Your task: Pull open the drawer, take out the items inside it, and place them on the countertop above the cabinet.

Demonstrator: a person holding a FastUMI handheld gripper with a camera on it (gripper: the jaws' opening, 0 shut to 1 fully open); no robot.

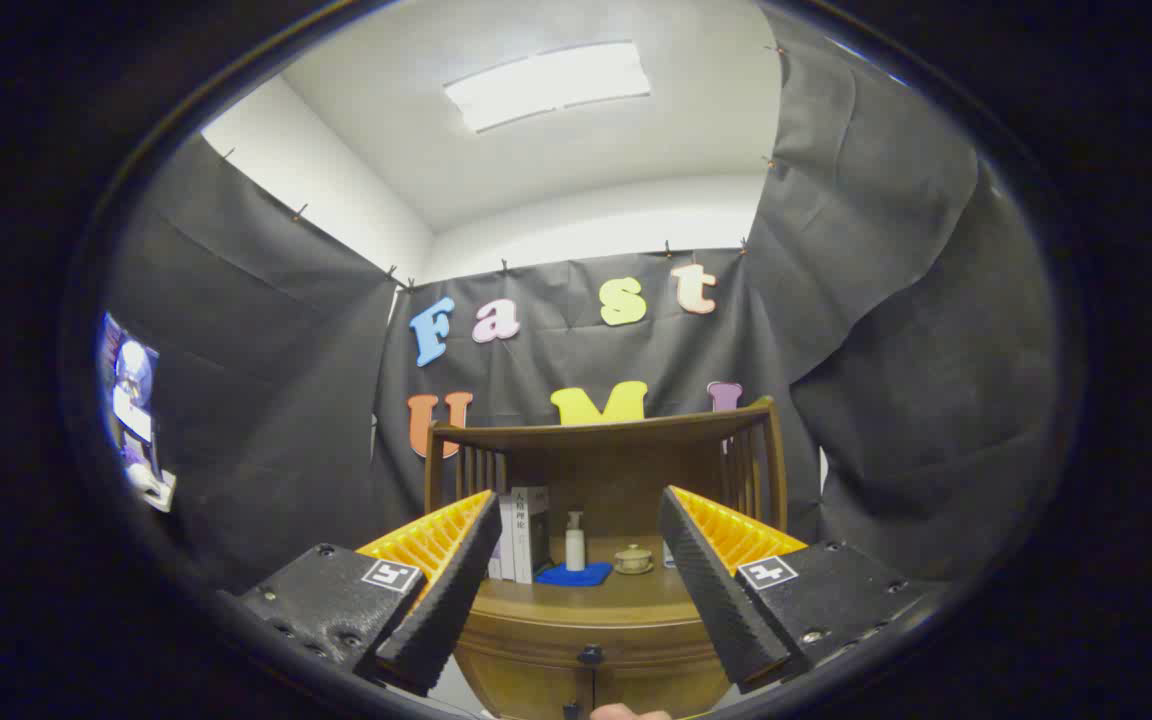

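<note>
Facing seemingly closed drawer, fingers apart.

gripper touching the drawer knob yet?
Apart. In the gripper view the gripper is open, with the drawer knob beyond its fingers and cabinet front visible around it.

books: standing upright at left back of the top
bottle: standing on blue cloth, just right of books
lidded cup: sitting right of bottle
ceiling light: glowing overhead
</note>
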